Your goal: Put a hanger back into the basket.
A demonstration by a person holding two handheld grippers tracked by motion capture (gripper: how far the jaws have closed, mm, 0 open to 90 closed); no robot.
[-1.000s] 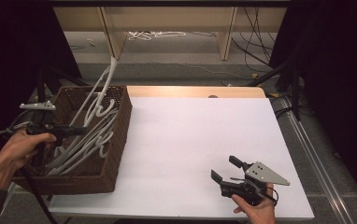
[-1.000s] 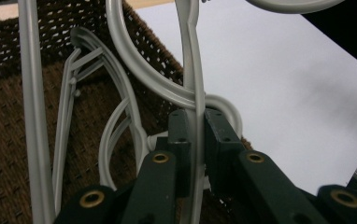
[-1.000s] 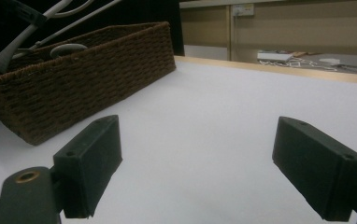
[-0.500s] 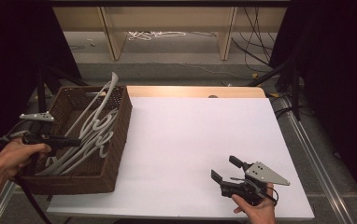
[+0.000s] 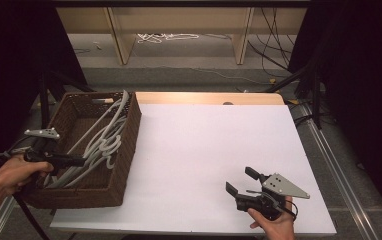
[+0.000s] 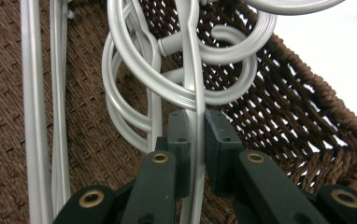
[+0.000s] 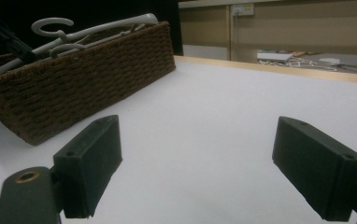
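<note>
Several hangers tangle, indistinct, around the left gripper.

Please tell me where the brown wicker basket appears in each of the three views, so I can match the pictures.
High view: wicker basket at the left, on the table's left edge.
Left gripper view: its woven floor and wall behind the jaws.
Right gripper view: upper left, on the white tabletop.
Shared landmark: the grey hangers lying in it.

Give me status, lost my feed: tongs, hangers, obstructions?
Left tongs shut on one hanger in the basket. Right tongs open over the table. Other hangers tangled alongside.
</note>
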